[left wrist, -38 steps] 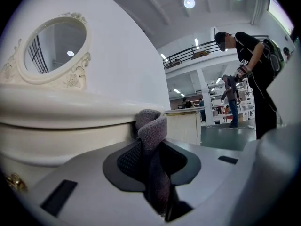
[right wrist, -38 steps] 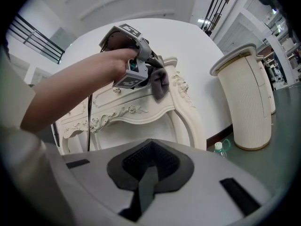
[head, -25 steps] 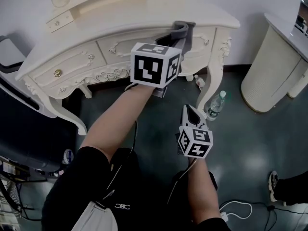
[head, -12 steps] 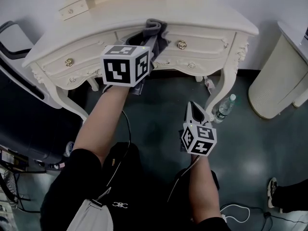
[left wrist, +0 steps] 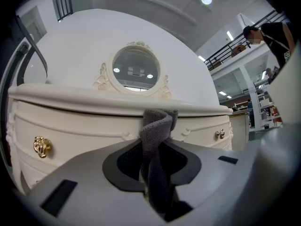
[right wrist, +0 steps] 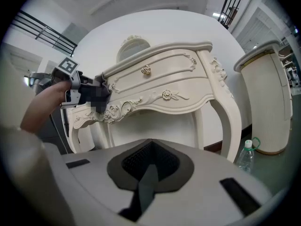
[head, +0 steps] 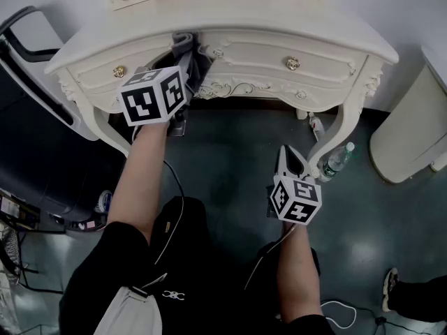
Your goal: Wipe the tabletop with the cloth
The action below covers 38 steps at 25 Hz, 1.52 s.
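Cloth, only one, clamped in left gripper; right gripper's jaws together.

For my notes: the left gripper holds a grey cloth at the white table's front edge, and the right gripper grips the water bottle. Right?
Not quite: the right gripper view shows the right gripper shut and empty, the water bottle standing on the floor beside a table leg. The left gripper does hold the grey cloth at the white table's front edge.

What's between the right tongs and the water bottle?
The table's curved white leg comes down between the right tongs and the bottle, seen in the head view.
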Each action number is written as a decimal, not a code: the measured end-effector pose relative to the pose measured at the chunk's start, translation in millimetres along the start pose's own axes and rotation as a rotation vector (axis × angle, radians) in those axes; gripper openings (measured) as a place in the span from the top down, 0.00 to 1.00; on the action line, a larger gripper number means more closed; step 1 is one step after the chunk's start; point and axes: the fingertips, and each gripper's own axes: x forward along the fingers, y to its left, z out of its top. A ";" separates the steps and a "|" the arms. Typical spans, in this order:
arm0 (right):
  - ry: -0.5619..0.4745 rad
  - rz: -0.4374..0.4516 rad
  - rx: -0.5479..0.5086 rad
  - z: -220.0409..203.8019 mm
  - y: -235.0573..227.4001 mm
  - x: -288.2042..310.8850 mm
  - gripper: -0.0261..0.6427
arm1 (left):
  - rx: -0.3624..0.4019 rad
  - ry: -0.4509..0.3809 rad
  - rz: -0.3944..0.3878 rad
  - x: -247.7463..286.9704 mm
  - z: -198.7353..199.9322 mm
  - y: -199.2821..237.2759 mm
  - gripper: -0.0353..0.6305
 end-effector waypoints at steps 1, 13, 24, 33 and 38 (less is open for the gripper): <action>-0.001 0.002 -0.004 0.6 0.6 -0.6 0.94 | -0.005 0.013 0.002 -1.5 -6.0 2.4 0.81; -0.036 -0.017 0.012 13.3 -4.5 -10.0 0.94 | 0.062 0.112 -0.255 18.6 -44.2 -117.4 0.81; -0.052 -0.028 0.000 20.1 -14.1 -31.4 0.94 | 0.078 0.132 -0.406 28.3 -53.0 -209.5 0.81; -0.082 -0.056 0.003 27.8 -37.0 -56.8 0.94 | 0.072 0.154 -0.541 51.6 -52.5 -296.9 0.81; -0.087 -0.082 0.019 27.6 -58.5 -72.9 0.94 | 0.083 0.148 -0.589 64.6 -33.1 -351.6 0.81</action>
